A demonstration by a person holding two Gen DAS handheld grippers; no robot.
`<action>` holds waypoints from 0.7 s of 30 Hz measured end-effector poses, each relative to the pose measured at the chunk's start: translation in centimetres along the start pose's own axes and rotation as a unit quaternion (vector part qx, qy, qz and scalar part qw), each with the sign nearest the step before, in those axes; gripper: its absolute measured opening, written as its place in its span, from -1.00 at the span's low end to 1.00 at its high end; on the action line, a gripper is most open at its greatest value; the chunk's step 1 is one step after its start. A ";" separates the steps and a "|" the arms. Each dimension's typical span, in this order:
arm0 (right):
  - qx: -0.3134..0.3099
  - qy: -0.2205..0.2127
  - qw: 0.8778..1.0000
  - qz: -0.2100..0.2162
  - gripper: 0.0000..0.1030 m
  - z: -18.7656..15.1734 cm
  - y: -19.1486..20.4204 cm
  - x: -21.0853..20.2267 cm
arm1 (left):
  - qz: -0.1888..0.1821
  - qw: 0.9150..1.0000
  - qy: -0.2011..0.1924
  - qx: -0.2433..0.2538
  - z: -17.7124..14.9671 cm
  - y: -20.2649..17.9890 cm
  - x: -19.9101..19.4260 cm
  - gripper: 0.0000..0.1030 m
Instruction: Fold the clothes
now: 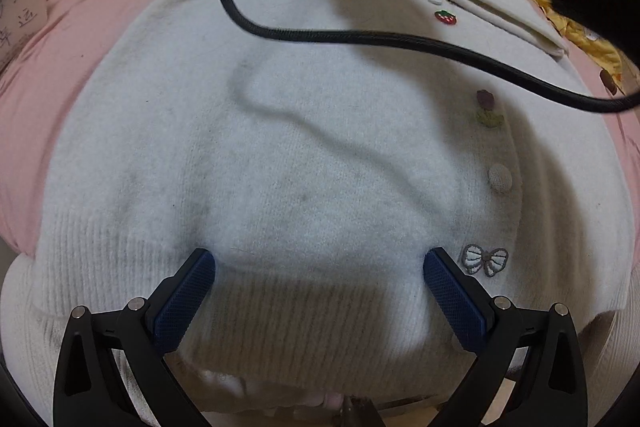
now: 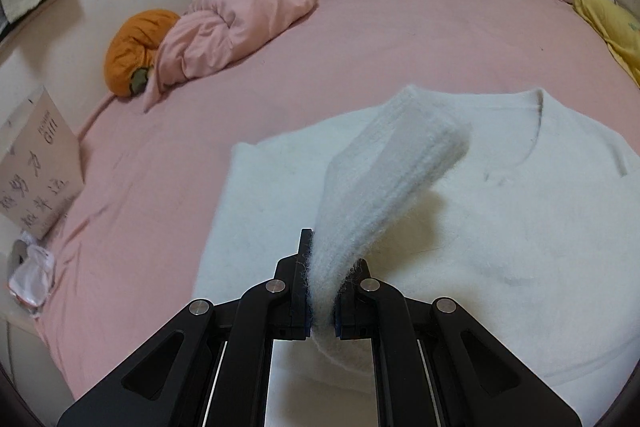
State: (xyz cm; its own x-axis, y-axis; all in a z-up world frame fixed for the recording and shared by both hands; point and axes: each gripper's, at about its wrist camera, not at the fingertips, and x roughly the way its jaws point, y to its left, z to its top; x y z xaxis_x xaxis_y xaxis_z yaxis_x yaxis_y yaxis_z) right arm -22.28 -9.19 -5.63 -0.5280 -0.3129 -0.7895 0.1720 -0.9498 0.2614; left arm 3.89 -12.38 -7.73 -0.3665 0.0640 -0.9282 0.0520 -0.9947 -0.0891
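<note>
Two grippers shared one garment, a white fuzzy cardigan [image 1: 304, 147] that lay flat on the pink bedsheet [image 2: 360, 39]. My right gripper [image 2: 322, 291] had its jaws pressed together on the sleeve [image 2: 384, 171], which rose from the pads and ran up and away to the right, its ribbed cuff end hanging free above the cardigan body. The sleeve's long axis therefore pointed roughly toward the V-neckline [image 2: 536, 131], with the flat body directly beneath and ahead of the pinch. My left gripper [image 1: 320, 267] stood spread wide and held nothing; its blue pads [image 1: 188, 303] sat over the ribbed hem, though I could not tell for certain whether they touched the knit or hovered just above it. From that view, the button placket with the bow patch [image 1: 485, 259] lay just right of the right-hand pad, and a black cable [image 1: 360, 37] crossed above the cloth. I judged the coming move to be laying the sleeve across the body, which made the right hand the one nearer the work, with the left placed to steady the hem.
</note>
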 end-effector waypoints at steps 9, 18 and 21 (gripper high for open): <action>-0.024 0.023 0.999 -0.035 -0.75 -1.1 1.9 2.6 | -0.003 1.000 -0.002 0.001 -0.3 0.0 -0.5 1.00; -0.273 -0.026 0.961 -0.043 0.70 -2.3 12.0 0.5 | -0.004 1.000 0.000 0.001 -0.4 0.8 -0.8 1.00; -0.250 -0.045 0.967 0.029 0.70 -1.9 12.3 -2.0 | -0.007 1.000 0.001 -0.002 -0.7 0.5 -1.0 1.00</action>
State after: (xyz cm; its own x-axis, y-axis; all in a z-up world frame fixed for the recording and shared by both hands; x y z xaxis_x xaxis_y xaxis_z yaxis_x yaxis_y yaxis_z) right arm -17.53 -20.30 -1.93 -0.5716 -0.3851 -0.7246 0.5723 -0.8199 -0.0157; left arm 4.97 -12.93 -7.16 -0.3658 0.0784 -0.9274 0.0501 -0.9933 -0.1038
